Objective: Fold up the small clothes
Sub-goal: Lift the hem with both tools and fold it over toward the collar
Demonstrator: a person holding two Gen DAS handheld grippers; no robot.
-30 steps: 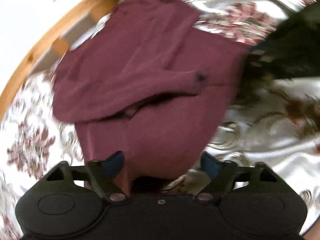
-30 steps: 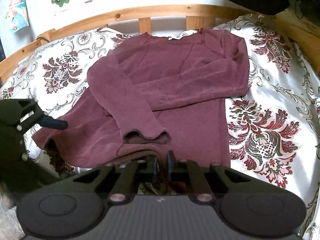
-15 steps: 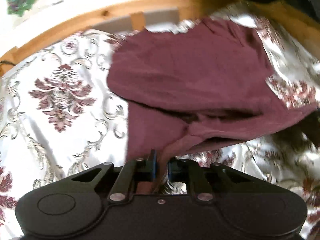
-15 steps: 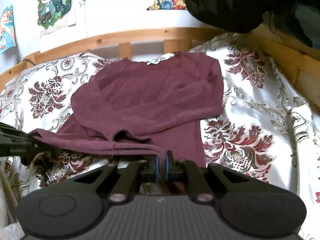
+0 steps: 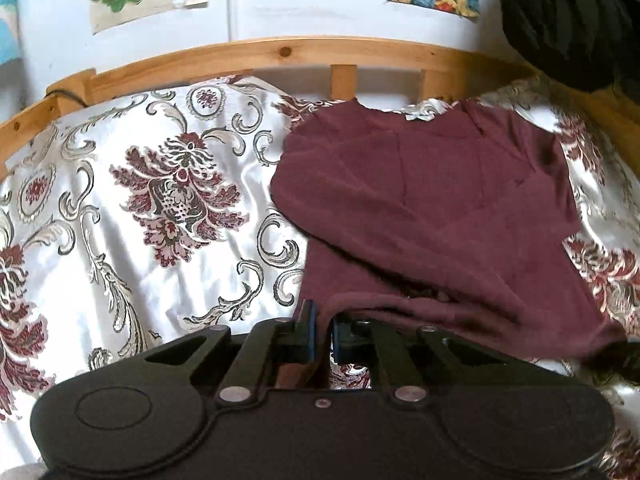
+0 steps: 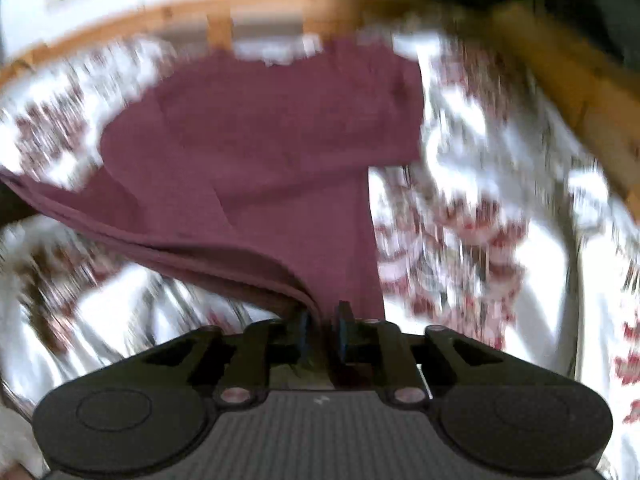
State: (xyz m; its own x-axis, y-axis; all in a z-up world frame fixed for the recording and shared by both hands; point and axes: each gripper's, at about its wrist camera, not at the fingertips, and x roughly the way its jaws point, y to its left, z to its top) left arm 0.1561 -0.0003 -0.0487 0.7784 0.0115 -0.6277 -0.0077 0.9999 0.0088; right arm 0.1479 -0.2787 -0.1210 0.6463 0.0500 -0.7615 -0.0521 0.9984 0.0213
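Observation:
A maroon long-sleeved top (image 5: 432, 200) lies on the patterned bedspread, neck toward the wooden rail, sleeves folded across its body. My left gripper (image 5: 324, 322) is shut on the left corner of its bottom hem, which is raised off the bed. In the blurred right wrist view the top (image 6: 272, 152) fills the middle. My right gripper (image 6: 323, 320) is shut on the right corner of the hem. The hem stretches taut between the two grippers, lifted above the bedspread.
The white bedspread with dark red floral motifs (image 5: 160, 208) spreads to the left of the top. A curved wooden bed rail (image 5: 280, 54) runs along the far edge below a white wall with posters. A dark garment (image 5: 572, 20) hangs at the upper right.
My left gripper closed on the hem's left corner. Both grippers have lifted the hem and carried it toward the neck end. The right view is now motion-blurred.

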